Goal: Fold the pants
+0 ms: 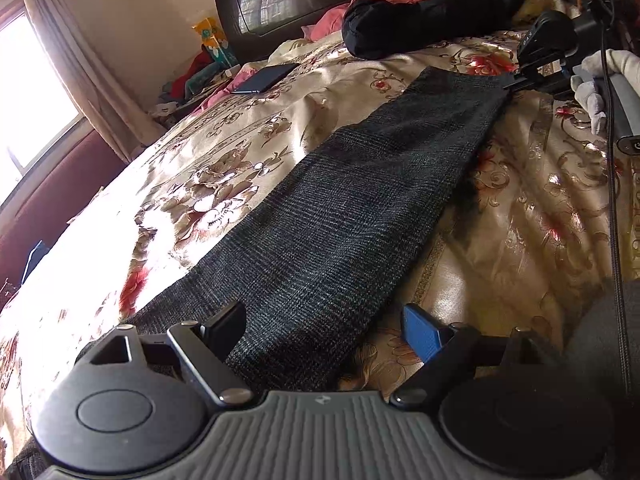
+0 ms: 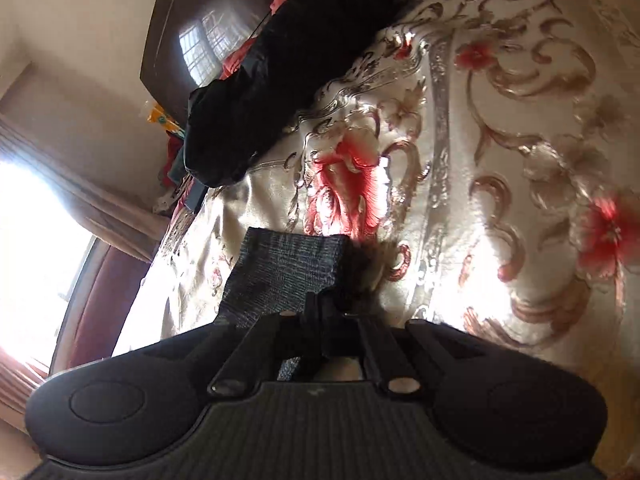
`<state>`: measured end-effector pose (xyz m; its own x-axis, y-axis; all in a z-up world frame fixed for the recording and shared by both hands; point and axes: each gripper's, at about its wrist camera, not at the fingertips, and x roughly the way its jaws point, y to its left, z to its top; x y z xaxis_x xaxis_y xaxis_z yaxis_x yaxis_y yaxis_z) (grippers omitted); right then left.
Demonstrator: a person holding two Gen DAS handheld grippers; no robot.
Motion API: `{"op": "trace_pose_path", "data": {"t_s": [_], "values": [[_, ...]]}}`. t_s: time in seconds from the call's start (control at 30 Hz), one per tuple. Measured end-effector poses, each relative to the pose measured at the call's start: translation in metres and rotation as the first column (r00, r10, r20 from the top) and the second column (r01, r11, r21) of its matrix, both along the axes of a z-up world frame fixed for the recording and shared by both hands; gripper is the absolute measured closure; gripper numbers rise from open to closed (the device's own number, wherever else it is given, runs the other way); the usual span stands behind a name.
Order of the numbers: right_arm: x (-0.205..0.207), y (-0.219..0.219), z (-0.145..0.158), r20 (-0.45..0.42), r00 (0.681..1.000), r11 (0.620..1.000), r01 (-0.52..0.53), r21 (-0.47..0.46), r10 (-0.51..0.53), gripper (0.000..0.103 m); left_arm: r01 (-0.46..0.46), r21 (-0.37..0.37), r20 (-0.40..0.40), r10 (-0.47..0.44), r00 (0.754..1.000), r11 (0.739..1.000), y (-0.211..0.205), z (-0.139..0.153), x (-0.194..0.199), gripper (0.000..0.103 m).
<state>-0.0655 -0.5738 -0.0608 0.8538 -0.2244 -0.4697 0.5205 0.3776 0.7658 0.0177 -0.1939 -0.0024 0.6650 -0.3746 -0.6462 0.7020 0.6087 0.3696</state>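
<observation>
Pants (image 1: 352,208) in a dark grey woven knit lie flat in a long strip on the floral satin bedspread (image 1: 224,152), running straight ahead of our left gripper (image 1: 326,332) toward the far end. In the left wrist view our left gripper stands wide, its dark finger resting on the near end of the cloth and its blue finger off to the right over bare bedspread, gripping nothing. At the far right end of the strip we see our right gripper (image 1: 516,84) pinching the corner, a white-gloved hand (image 1: 600,80) behind it. A phone (image 1: 264,78) lies ahead to the left, a black bundle (image 1: 400,28) far ahead.

In the right wrist view our right gripper (image 2: 320,312) is closed tight on the edge of the pants (image 2: 288,268), which spread just ahead and left of the fingers over the bedspread (image 2: 500,140).

We judge the fabric soft, limp and fairly light, with a rough weave that should grip well, while the satin below looks slippery, so the strip may slide when pulled. We would take the near end corner with our left gripper, matching the right's corner hold.
</observation>
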Motion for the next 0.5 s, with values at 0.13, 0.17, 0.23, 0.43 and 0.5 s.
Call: {"op": "trace_pose_path", "data": {"t_s": [0.13, 0.17, 0.23, 0.43, 0.5], "values": [[-0.006, 0.002, 0.005, -0.006, 1.000, 1.000, 0.008, 0.003, -0.008, 0.095, 0.006, -0.004, -0.005, -0.006, 1.000, 1.000, 0.002, 0.000, 0.000, 0.006], [-0.006, 0.002, 0.005, -0.015, 1.000, 1.000, 0.003, 0.009, -0.003, 0.095, 0.005, -0.005, -0.004, -0.005, 1.000, 1.000, 0.002, 0.001, 0.000, 0.006], [-0.005, 0.002, 0.004, -0.026, 1.000, 1.000, 0.001, 0.018, -0.001, 0.094, 0.007, -0.007, -0.001, -0.007, 1.000, 1.000, 0.002, 0.001, -0.002, 0.006], [0.015, 0.004, -0.005, -0.034, 0.998, 0.998, -0.044, 0.053, 0.045, 0.091, 0.011, -0.029, 0.005, -0.011, 1.000, 1.000, 0.006, 0.001, -0.004, 0.006], [0.023, 0.005, -0.008, -0.028, 0.999, 0.998, -0.038, 0.050, 0.039, 0.092, 0.008, -0.041, 0.003, -0.008, 1.000, 0.999, 0.005, 0.002, -0.001, 0.006]]}}
